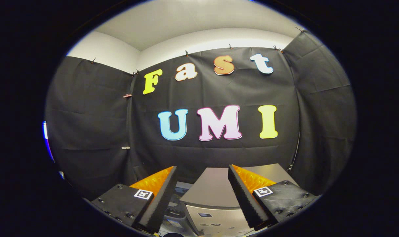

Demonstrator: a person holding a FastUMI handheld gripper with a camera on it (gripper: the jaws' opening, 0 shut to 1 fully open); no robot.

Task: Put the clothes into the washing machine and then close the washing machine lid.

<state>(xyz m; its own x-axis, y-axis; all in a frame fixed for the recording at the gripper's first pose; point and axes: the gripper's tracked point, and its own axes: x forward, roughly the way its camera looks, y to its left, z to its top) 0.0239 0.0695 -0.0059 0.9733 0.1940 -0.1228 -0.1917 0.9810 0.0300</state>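
Observation:
My gripper [202, 169] is open, with a wide gap and nothing between its fingers. It is held high and points at the booth's black cloth wall. Below and just beyond the fingers stands the grey washing machine [216, 189]; its flat top panel shows between the fingers and behind the right finger [244, 194]. The machine's front control area [207, 219] with small buttons lies low between the fingers. I cannot tell whether its lid is up or down. The left finger [161, 197] hides the machine's left side.
Black cloth walls close the booth on the left, back and right, right behind the machine. A white wall and ceiling [199, 29] run above the cloth. A thin cable [296, 148] hangs down the right corner.

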